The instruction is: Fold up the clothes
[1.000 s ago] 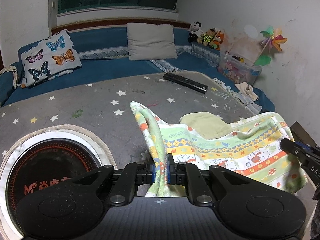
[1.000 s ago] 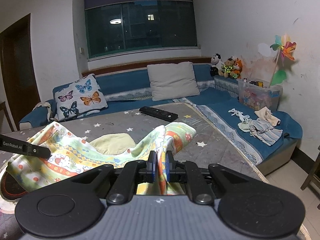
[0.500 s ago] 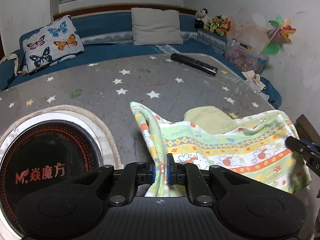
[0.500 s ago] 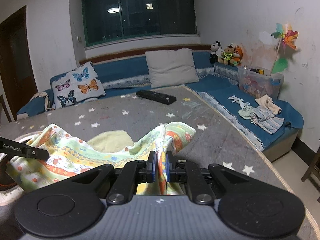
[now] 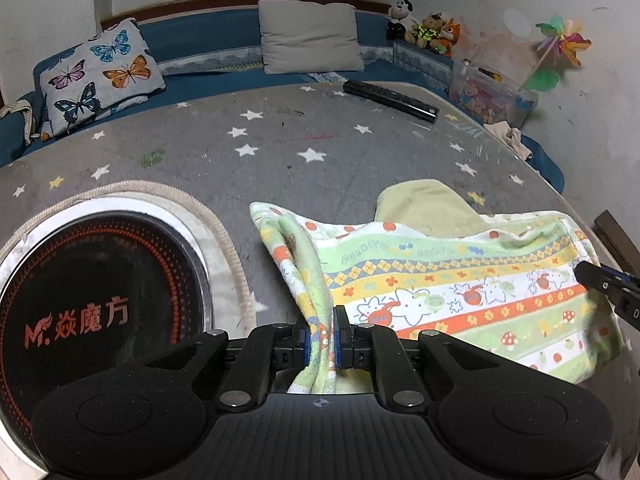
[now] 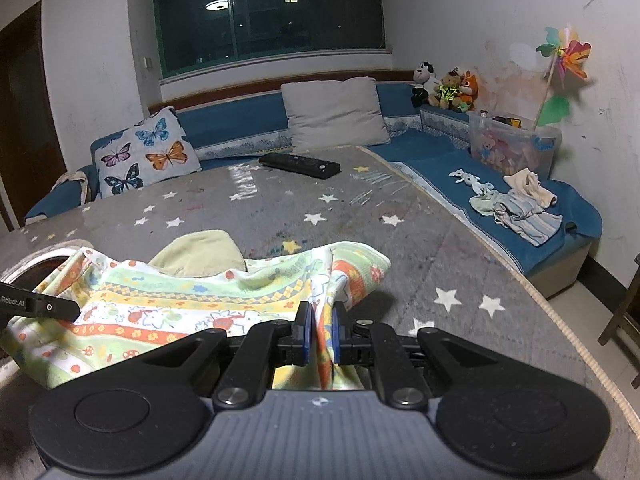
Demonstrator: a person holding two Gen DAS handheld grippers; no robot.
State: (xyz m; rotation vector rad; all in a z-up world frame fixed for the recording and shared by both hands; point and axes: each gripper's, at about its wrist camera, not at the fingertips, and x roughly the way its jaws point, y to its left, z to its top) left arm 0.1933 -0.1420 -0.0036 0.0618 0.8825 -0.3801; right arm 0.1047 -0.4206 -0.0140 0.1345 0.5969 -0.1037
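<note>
Together two grippers, left gripper (image 5: 321, 334) and right gripper (image 6: 320, 333), pinch one patterned cloth (image 5: 440, 280) (striped).

A grey star-print table (image 5: 280, 152) carries a patterned cloth (image 5: 460, 288), remote (image 5: 390, 100) and round cooktop (image 5: 100, 300).

The round black cooktop (image 5: 80, 312) is cut off by the edge at 8 o'clock in the left wrist view. The striped cloth (image 5: 460, 292) hides most of the pale green cloth (image 5: 424, 204) under it. The right gripper (image 5: 612, 292) pokes in at 3 o'clock, mostly cut off. The toys in the clear toy box (image 6: 516, 148) are too small to tell apart.
</note>
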